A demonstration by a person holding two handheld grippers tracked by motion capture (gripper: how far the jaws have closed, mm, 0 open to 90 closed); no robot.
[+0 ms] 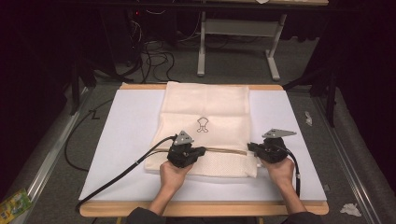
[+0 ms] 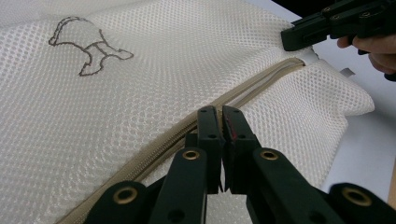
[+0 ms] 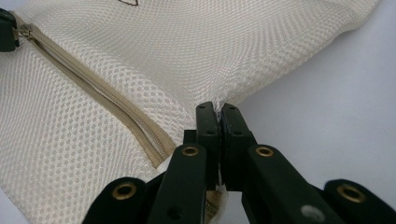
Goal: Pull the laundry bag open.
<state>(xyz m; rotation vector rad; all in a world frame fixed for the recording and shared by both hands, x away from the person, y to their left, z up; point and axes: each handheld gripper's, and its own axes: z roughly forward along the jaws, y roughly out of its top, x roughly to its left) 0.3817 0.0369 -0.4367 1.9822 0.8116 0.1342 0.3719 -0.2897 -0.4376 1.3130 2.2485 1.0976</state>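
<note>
Cream mesh bag [image 1: 205, 126] lies flat on the white worktop [image 1: 126, 140]. Left tool [image 2: 219, 119], palm-down, pinches the zipper [image 2: 187, 128] mid-run; right tool [image 3: 218, 114] clamps the bag's edge, forearms converging.

Dim room, light falls mainly on the wooden-edged worktop [image 1: 205, 208] with its white sheet cover [image 1: 126, 140]. Grey carpet floor [image 1: 233, 60]. White metal table frame [image 1: 238, 42] behind, black cable tangle [image 1: 156, 58] beside it, crumpled paper scrap [image 1: 350, 209] bottom right.
</note>
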